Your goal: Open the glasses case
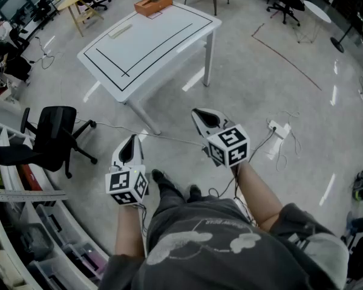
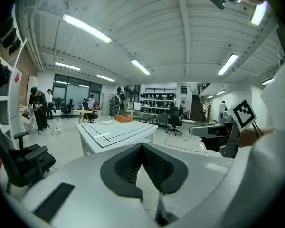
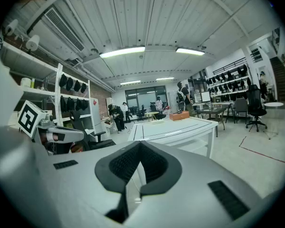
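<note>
Standing well apart from the table [image 1: 151, 41], left gripper [image 1: 130, 145] and right gripper [image 1: 204, 118] are both closed, empty (task unstarted, all left to do).

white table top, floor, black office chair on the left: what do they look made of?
Table: smooth matte white top with black lines on it, probably laminate or painted board.
Floor: grey and glossy, mirrors the ceiling lights; likely polished concrete or an epoxy coat.
Office chair: black, with a dull seat and back, probably fabric or mesh; too far away to tell which.
</note>
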